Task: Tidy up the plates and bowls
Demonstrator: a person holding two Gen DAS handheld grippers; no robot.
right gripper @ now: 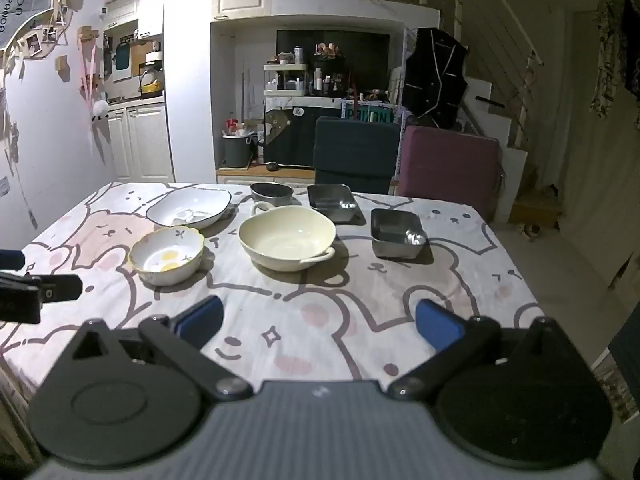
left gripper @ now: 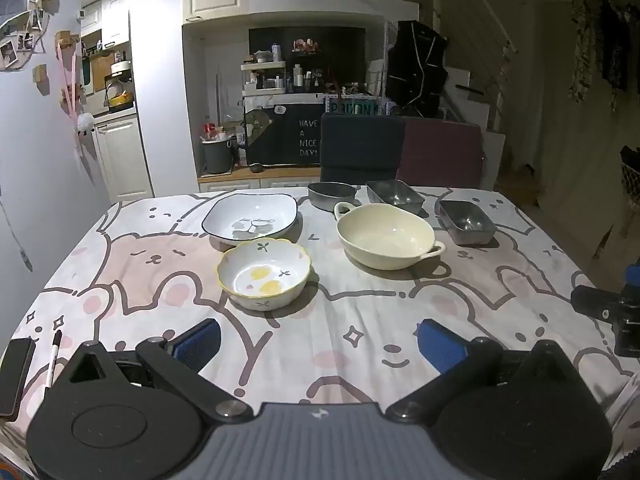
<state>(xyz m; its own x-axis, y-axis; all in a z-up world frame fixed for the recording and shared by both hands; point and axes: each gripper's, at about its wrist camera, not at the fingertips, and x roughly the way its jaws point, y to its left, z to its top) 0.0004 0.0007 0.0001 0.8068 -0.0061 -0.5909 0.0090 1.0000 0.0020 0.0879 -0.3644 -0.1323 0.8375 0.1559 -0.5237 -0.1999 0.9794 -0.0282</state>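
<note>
1. Table (left gripper: 120, 264) with a cartoon bear and rabbit tablecloth (left gripper: 360, 320) fills both wrist views; all the dishes sit on its far half.
2. Chairs at the far edge: dark blue chair (left gripper: 362, 148) on the left, maroon chair (left gripper: 442, 152) touching it on the right.
3. Left gripper (left gripper: 318, 344) hangs over the near part of the cloth, jaws spread wide, blue pads (left gripper: 436, 344) well apart, nothing between them.
4. Right gripper (right gripper: 318, 324) same posture over the near cloth, jaws spread wide, empty. Each gripper's black body shows at the edge of the other's view.
5. Cream two-handled bowl (left gripper: 386, 236) sits about mid-table, upright, empty, well apart from the grippers.
6. White square plate with dark rim (left gripper: 250, 218) lies left of the cream bowl, printed pattern inside.
7. Scalloped bowl with yellow rim (left gripper: 264, 274) sits just in front of the square plate, nearest dish to the left gripper, yellow and green print inside.
8. Round grey bowl (left gripper: 332, 196) sits at the far edge, just behind the cream bowl's rear handle.
9. Metal rectangular tray (left gripper: 394, 196) stands right of the grey bowl, at the far edge.
10. Second metal rectangular tray (left gripper: 466, 222) sits right of the cream bowl, apart from it.
11. Black phone (left gripper: 14, 376) lies at the near left edge of the table.
12. Black marker pen (left gripper: 53, 360) lies just right of the phone.
</note>
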